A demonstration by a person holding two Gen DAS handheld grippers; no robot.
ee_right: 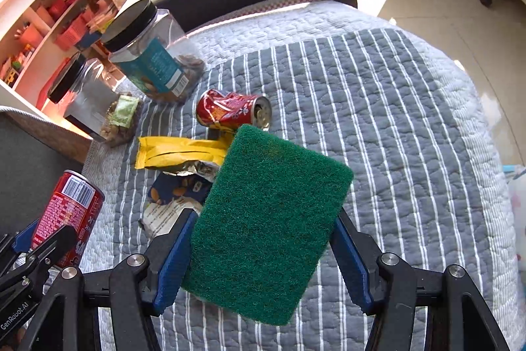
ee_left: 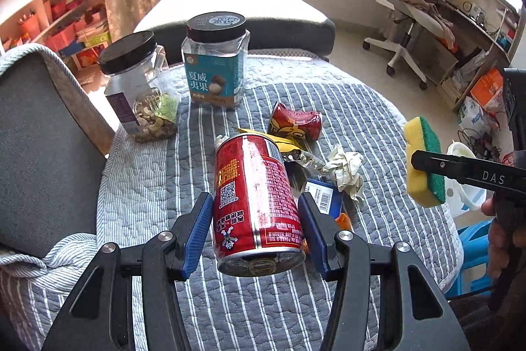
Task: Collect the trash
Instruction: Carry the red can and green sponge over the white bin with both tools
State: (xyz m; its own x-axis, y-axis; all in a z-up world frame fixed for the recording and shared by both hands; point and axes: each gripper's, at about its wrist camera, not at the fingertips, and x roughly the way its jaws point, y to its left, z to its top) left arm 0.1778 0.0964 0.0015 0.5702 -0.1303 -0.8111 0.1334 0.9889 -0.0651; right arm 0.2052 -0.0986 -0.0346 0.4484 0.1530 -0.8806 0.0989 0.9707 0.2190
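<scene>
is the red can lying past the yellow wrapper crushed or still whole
Crushed. The far can lies on its side, its body buckled in the middle, beside the wrapper.

Centre: right gripper [ee_right: 263,239] clamps green sponge [ee_right: 269,219]
Upper centre: crushed red can [ee_right: 230,112] beside yellow wrapper [ee_right: 177,152]
Lower left: left gripper [ee_right: 39,247] grips red can [ee_right: 65,213]
Upper left: two jars [ee_right: 148,61]

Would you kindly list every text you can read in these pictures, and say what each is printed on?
"夏威夷果": teal label of the jar.
"DAS": side of the right gripper, which holds the sponge.
"GenRobot.AI": the left gripper, seen from the right wrist.
Too small to read: fine print, QR code and barcode on the held can, the crushed can, the blue packet.
</scene>
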